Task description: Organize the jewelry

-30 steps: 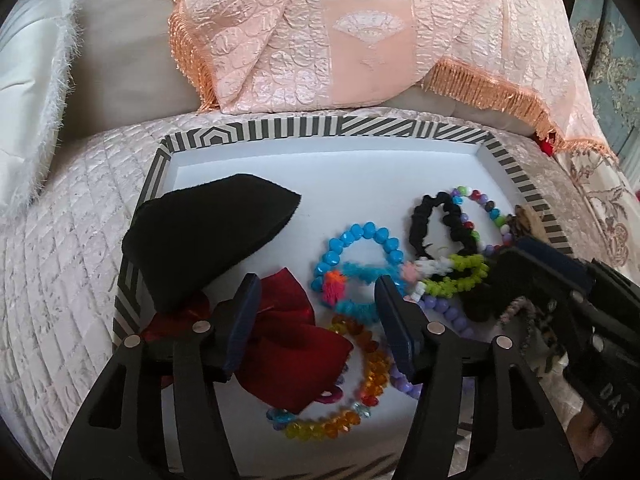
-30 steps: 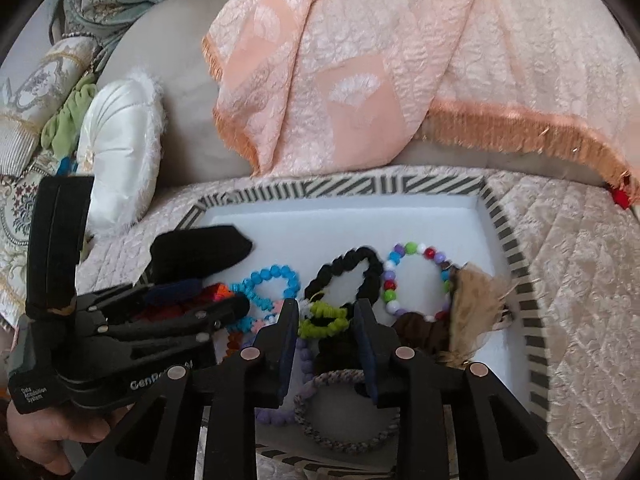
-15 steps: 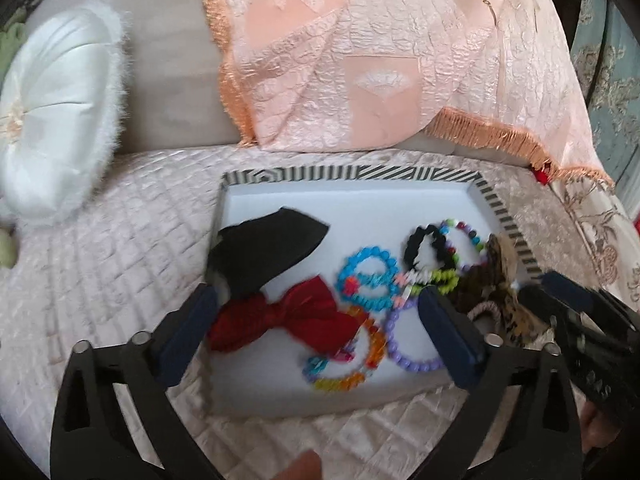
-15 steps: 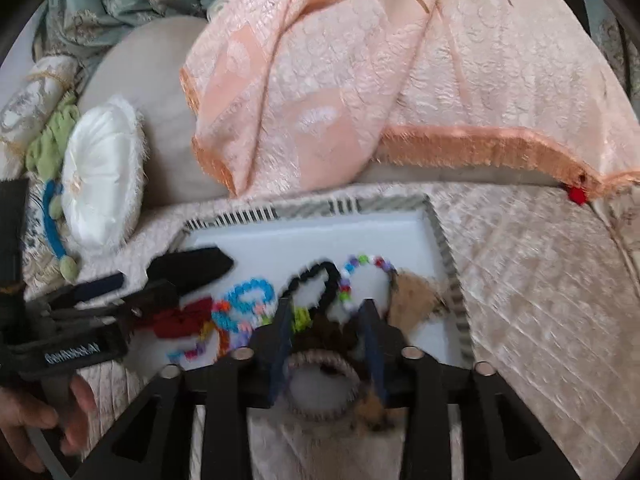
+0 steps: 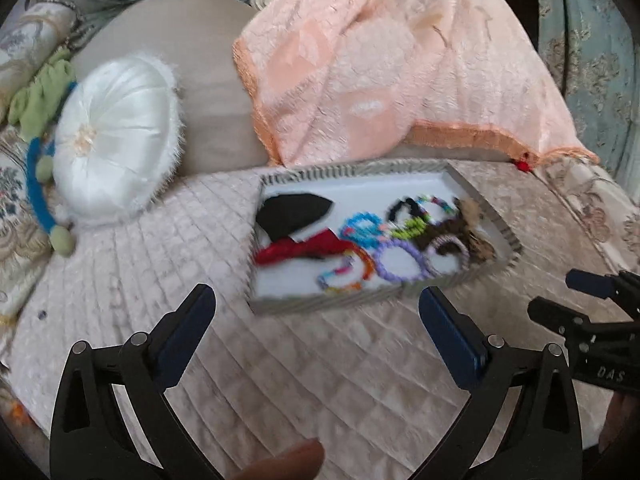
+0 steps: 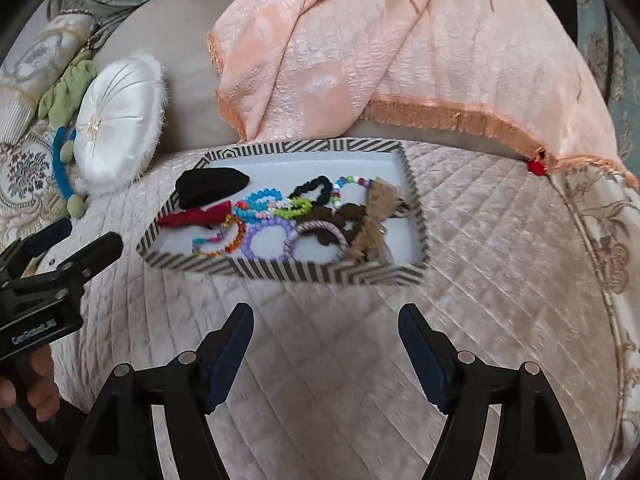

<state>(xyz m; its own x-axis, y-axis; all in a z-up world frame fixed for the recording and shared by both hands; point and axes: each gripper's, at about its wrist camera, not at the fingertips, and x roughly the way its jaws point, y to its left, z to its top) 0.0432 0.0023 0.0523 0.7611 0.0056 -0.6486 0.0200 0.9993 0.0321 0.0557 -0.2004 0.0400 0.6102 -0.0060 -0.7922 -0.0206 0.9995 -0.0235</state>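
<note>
the left gripper (image 5: 316,322) hangs over the quilted bed (image 6: 500,240), jaws spread wide and holding nothing. the striped tray (image 6: 280,270) lies straight ahead of both, long side running left to right, with bracelets (image 6: 262,216) and bows piled inside. the right gripper (image 6: 326,338) looks a bit nearer, jaws spread and empty too. a peach cloth (image 6: 360,48) hangs behind.

A pale pink quilted bedspread (image 6: 480,240) covers the surface in daylight. Along its far edge lies a long beige bolster (image 5: 192,80), draped on the right with a peach embossed throw with orange fringe (image 6: 360,60). At the far left corner sits a round white satin cushion (image 6: 118,120) (fuzzy-edged). Teal floral fabric (image 5: 592,40) hangs behind.
</note>
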